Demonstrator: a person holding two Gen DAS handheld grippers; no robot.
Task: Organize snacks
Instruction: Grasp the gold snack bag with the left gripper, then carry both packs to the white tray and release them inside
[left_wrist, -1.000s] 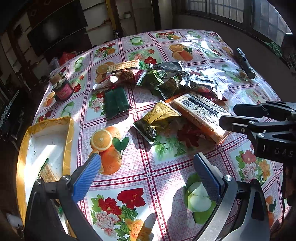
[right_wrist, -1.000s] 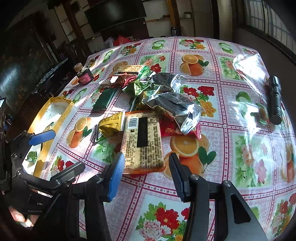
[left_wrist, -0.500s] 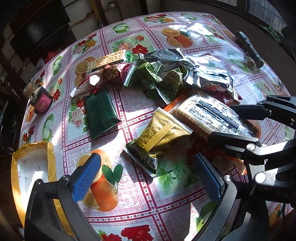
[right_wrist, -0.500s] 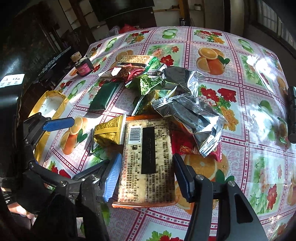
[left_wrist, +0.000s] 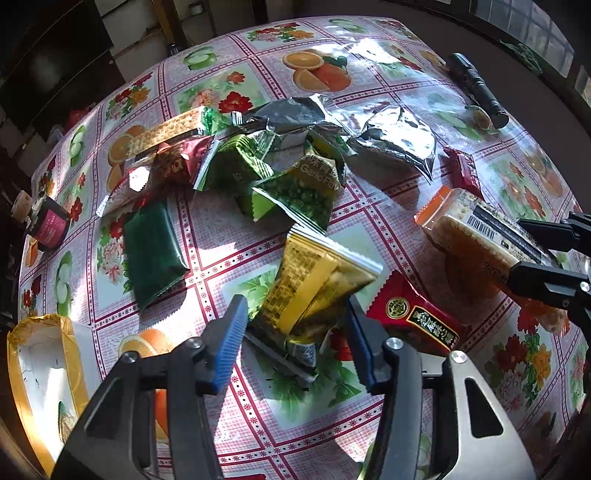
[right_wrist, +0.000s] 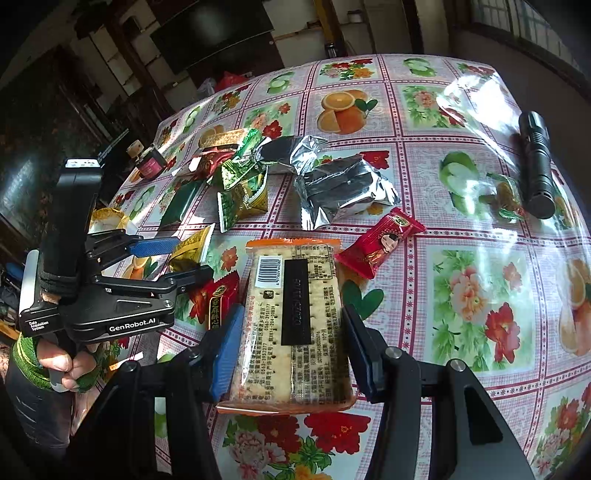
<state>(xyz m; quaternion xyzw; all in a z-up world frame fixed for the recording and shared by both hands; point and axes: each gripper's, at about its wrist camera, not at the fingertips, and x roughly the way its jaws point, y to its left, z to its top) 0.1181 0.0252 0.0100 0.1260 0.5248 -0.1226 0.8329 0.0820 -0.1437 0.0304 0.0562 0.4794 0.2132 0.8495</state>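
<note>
Several snack packets lie on a flowered tablecloth. My left gripper (left_wrist: 295, 332) stands around a yellow snack packet (left_wrist: 314, 284), its blue pads close on both sides; the packet's near end looks raised. My right gripper (right_wrist: 291, 343) is shut on a long cracker pack (right_wrist: 295, 317) with an orange rim, lifted off the cloth; it also shows in the left wrist view (left_wrist: 480, 240). A red packet (left_wrist: 413, 317) lies uncovered between the two. A yellow-rimmed box (left_wrist: 33, 362) stands at the left table edge.
Green pea packets (left_wrist: 299, 192), silver foil bags (left_wrist: 395, 140), a dark green packet (left_wrist: 151, 243) and a second cracker pack (left_wrist: 166, 129) lie farther back. A small red packet (right_wrist: 380, 247), a black torch (right_wrist: 535, 162) and a small jar (left_wrist: 48, 225) are also there.
Both grippers moved forward. The right one closed on the cracker pack and lifted it, uncovering a red packet. The left one narrowed around the yellow packet.
</note>
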